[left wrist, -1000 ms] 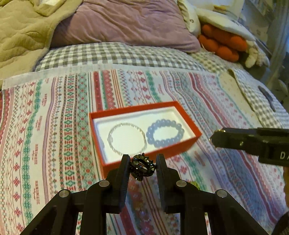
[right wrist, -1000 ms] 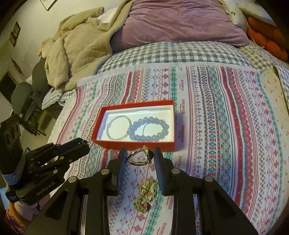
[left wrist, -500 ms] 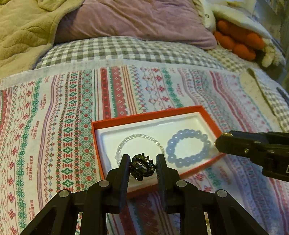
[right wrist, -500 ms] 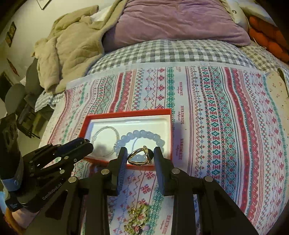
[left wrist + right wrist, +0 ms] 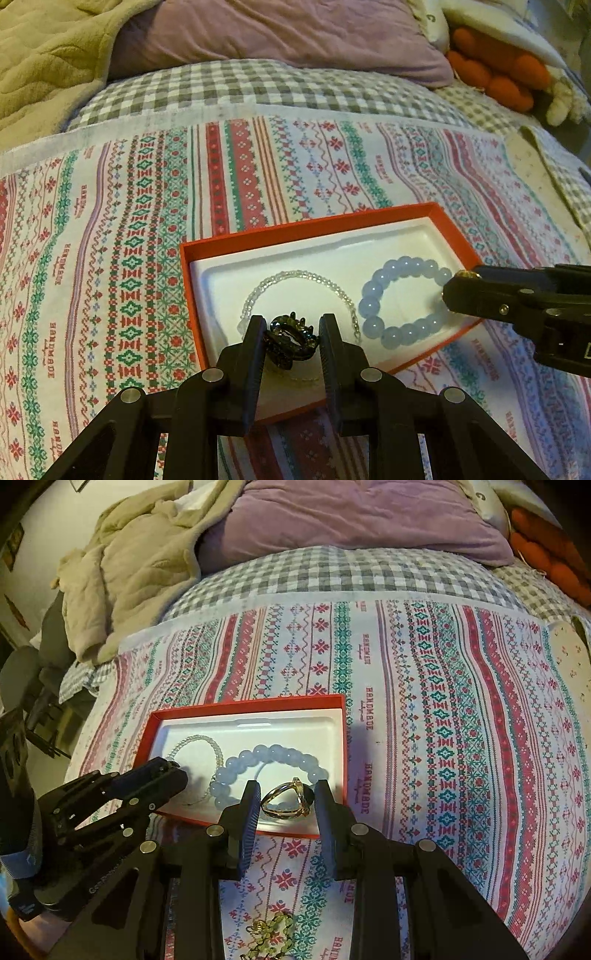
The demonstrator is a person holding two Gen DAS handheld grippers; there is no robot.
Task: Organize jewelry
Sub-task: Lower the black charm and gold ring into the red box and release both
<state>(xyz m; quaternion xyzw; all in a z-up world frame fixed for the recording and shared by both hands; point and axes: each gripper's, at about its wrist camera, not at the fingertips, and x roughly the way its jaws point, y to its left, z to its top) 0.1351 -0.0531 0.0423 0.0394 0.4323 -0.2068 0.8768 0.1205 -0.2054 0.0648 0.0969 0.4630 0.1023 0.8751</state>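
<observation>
Our left gripper (image 5: pixel 291 341) is clamped on a black, spiky metal ring (image 5: pixel 291 339), held over the near left part of the shallow red cardboard box with a white moulded insert (image 5: pixel 306 225). Our right gripper (image 5: pixel 284 801) pinches a gold ring with a dark stone (image 5: pixel 288 799) above the box's near right edge. Inside the box we see a thin bracelet of small clear beads (image 5: pixel 295 275) on the left and, just beside it, a bracelet of large pale-blue round beads (image 5: pixel 391 269) on the right. The box rests on a striped red, green and white patterned cloth (image 5: pixel 443 738). A loose yellow-green beaded piece (image 5: pixel 269 934) lies on that cloth, nearer us. Beyond are a grey checked bedsheet (image 5: pixel 236 85) and a purple pillow (image 5: pixel 288 33).
</observation>
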